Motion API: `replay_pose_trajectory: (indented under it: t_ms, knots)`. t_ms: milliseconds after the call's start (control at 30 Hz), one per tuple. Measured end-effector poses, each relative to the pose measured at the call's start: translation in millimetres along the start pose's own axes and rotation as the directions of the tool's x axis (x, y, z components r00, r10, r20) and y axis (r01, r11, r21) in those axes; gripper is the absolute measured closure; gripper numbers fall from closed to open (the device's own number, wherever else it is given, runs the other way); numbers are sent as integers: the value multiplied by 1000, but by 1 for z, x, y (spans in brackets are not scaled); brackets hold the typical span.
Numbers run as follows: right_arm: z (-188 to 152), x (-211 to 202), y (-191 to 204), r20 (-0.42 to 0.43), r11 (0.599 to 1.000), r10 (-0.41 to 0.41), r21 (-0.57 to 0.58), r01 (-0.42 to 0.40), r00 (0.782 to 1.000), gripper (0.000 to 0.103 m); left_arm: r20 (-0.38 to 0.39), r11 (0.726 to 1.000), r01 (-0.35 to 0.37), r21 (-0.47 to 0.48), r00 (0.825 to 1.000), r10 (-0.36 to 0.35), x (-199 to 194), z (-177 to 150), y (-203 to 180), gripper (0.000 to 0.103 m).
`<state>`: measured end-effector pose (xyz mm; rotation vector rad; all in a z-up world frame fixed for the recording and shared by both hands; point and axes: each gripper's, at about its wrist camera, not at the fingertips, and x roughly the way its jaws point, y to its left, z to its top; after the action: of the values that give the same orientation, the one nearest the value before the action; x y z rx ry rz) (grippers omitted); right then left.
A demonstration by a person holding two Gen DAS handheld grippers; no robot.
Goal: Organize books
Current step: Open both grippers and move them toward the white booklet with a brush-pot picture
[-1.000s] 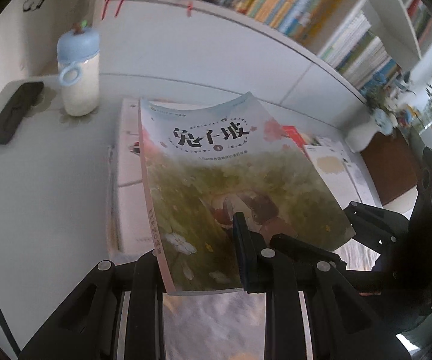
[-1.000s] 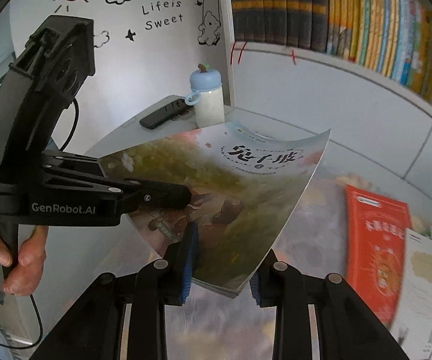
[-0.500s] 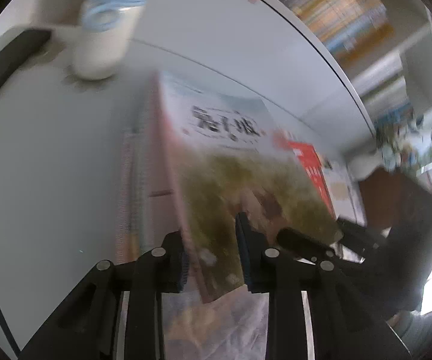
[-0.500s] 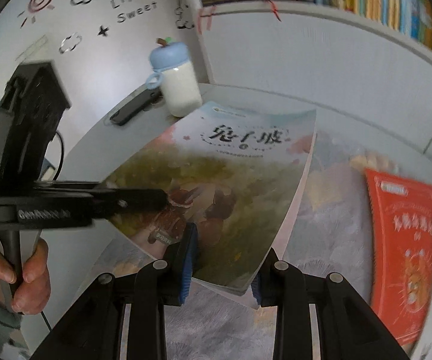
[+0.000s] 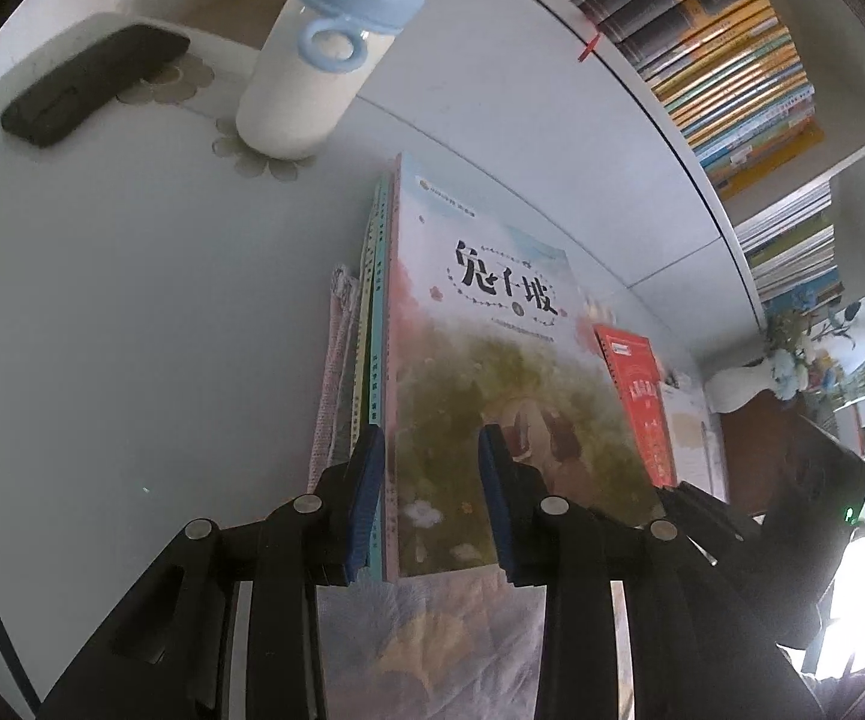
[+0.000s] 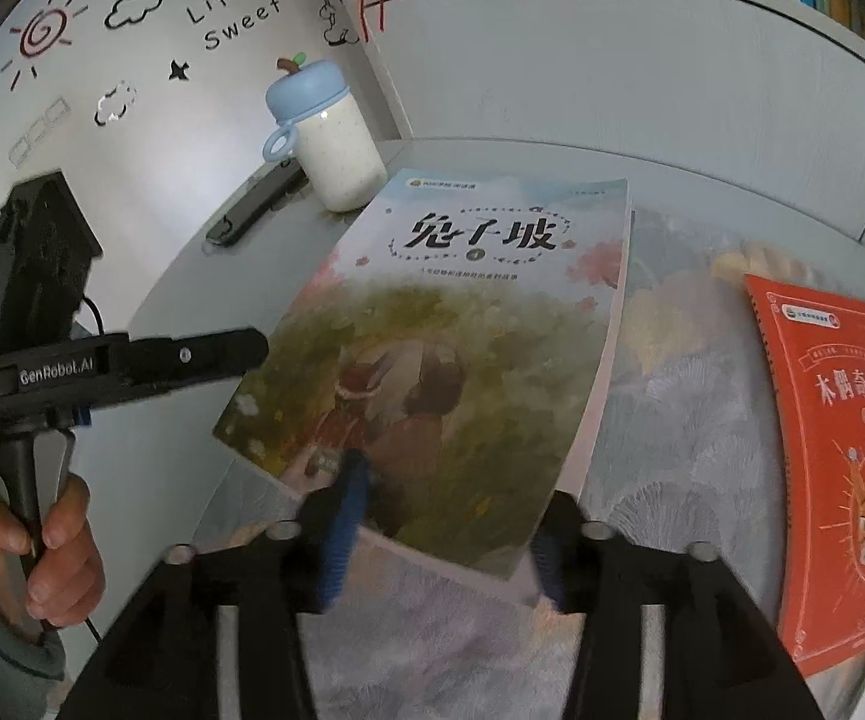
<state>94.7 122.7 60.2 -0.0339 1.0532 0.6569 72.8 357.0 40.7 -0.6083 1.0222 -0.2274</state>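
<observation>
Right gripper jaws just opened off green book; left gripper open (pads clear). Book may slide off the stack.

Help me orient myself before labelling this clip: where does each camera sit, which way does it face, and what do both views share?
Left wrist: on the left gripper, looking down its fingers at the green-cover book on a stack; the right gripper's body shows at right.
Right wrist: on the right gripper, looking down at the same book; left gripper and a hand show at left.
Shared: book, red book, blue-lidded bottle.
</observation>
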Motion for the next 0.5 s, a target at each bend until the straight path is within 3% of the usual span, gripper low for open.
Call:
replay_pose_trajectory:
  t_ms: [167, 400, 500]
  knots:
    - [-18, -14, 0, -20, 998, -61, -33, 60, 998, 50, 6, 995, -60, 77, 998, 60, -17, -4, -22, 74]
    - [-72, -71, -29, 4, 993, -72, 92, 71, 997, 49, -25, 986, -50, 158, 998, 54, -30, -35, -70, 71]
    - [-101, -102, -47, 17, 983, -95, 158, 91, 995, 49, -58, 980, -26, 199, 998, 38, -26, -52, -102, 51]
